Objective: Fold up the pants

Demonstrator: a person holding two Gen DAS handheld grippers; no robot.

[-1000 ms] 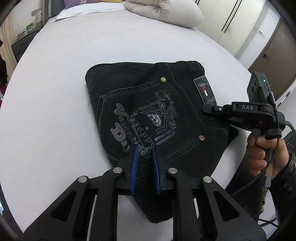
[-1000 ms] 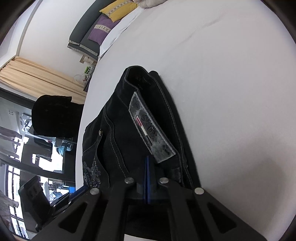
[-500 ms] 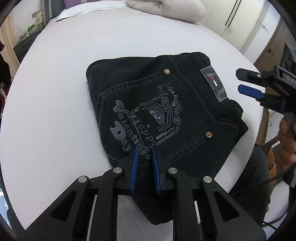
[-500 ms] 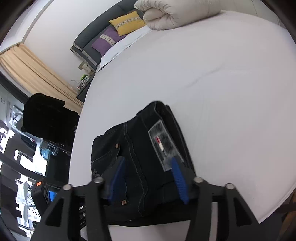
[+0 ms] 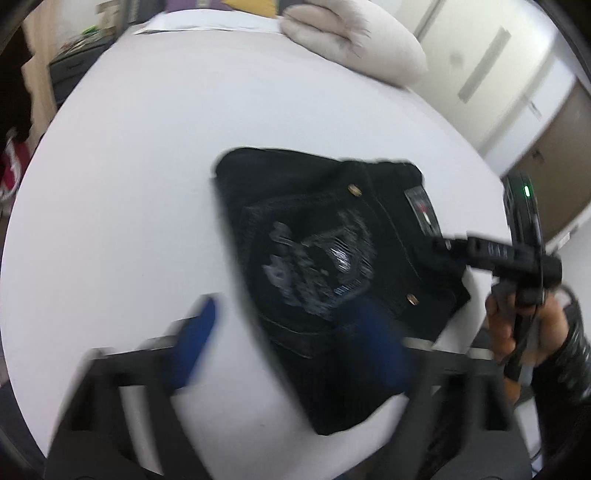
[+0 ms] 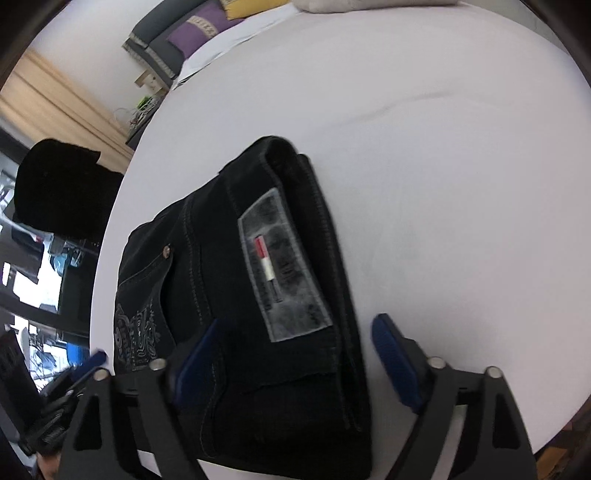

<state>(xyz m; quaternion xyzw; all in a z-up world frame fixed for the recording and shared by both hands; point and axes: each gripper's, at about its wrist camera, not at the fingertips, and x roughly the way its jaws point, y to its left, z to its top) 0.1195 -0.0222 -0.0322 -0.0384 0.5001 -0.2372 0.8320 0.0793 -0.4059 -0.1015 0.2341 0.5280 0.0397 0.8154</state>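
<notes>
Black jeans (image 5: pixel 325 236) lie folded into a compact stack on the white bed (image 5: pixel 147 147), back pocket print and grey waist patch up. My left gripper (image 5: pixel 284 343) is open and blurred, its blue fingers spread over the stack's near corner, holding nothing. My right gripper (image 6: pixel 295 354) is open, its blue fingers either side of the waistband end of the jeans (image 6: pixel 258 266), just above the cloth. The right gripper also shows in the left wrist view (image 5: pixel 491 254) at the stack's right edge, held by a hand.
A rolled beige duvet (image 5: pixel 354 48) lies at the far side of the bed. Pillows and a dark headboard (image 6: pixel 192 33) stand beyond it. A black chair (image 6: pixel 59 188) stands left of the bed. Wardrobe doors (image 5: pixel 498 66) are at the right.
My left gripper has opened, let go of the jeans' corner and pulled back. My right gripper opened about half a second ago and has come back low over the waistband.
</notes>
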